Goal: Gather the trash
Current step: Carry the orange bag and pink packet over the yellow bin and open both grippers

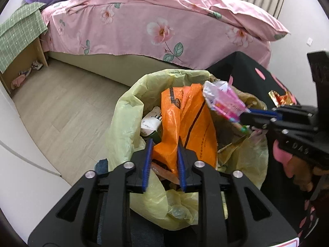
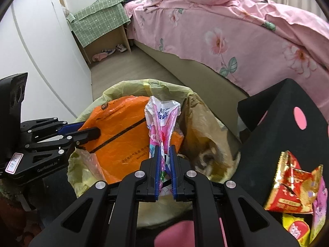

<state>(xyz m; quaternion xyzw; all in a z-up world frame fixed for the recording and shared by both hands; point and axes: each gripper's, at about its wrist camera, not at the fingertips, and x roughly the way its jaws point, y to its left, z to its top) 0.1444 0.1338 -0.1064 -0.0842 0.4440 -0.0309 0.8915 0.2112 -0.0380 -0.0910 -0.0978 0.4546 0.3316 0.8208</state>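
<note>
right gripper (image 2: 163, 154) fingers clamp a crumpled pink wrapper (image 2: 162, 119), light and crinkly, over the lined bin (image 2: 131, 84). left gripper (image 1: 164, 144) fingers sit narrow around the limp, slippery orange bag (image 1: 185, 113); pinch a fold. more wrappers (image 2: 294, 185) wait on the black bench (image 2: 277, 113).

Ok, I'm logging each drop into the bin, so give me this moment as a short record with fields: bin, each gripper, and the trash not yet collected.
bin: trash bin lined with a pale yellow plastic bag, partly full
left gripper: jaws on either side of a crumpled orange plastic bag over the bin; grip unclear
right gripper: shut on a crumpled pink and white plastic wrapper, held over the bin
left to collect: red and gold foil snack wrapper and other packets on a black cloth with pink dots
</note>
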